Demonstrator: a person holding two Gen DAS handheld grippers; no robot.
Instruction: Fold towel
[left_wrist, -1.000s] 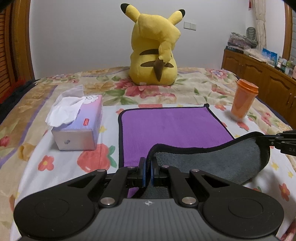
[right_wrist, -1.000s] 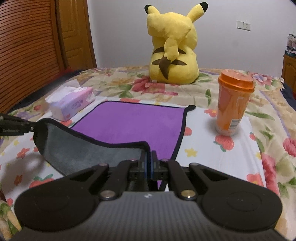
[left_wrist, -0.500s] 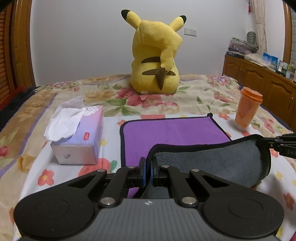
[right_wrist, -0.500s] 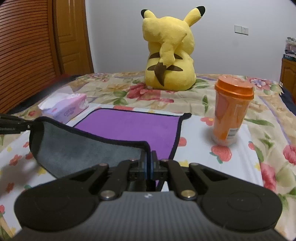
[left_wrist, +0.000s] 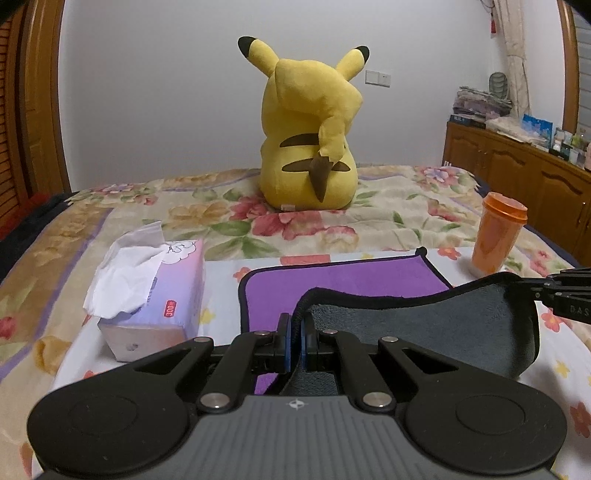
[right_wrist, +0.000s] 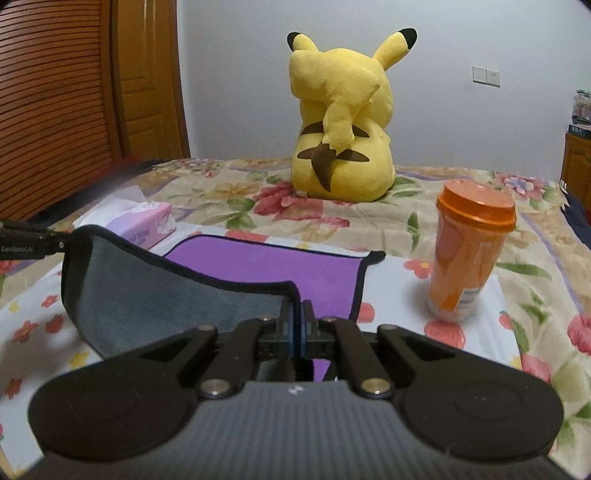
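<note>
A towel, purple on top and grey underneath with a black hem, lies on the bed (left_wrist: 343, 284) (right_wrist: 295, 269). Its near edge is lifted and sags between the two grippers, grey side toward me (left_wrist: 424, 328) (right_wrist: 166, 291). My left gripper (left_wrist: 295, 334) is shut on the towel's near left corner. My right gripper (right_wrist: 295, 325) is shut on the near right corner. Each gripper shows at the edge of the other's view: the right one (left_wrist: 565, 295), the left one (right_wrist: 26, 240). The far half of the towel lies flat.
A lilac tissue box (left_wrist: 155, 295) (right_wrist: 144, 221) stands left of the towel. An orange lidded cup (left_wrist: 496, 236) (right_wrist: 467, 254) stands to its right. A yellow plush toy (left_wrist: 306, 129) (right_wrist: 343, 122) sits at the back of the flowered bedspread. Wooden cabinets (left_wrist: 517, 173) line the right wall.
Both grippers have moved forward and lower with the towel's near edge, so less purple shows beyond the lifted grey flap. Tissue box and cup look nearer.
</note>
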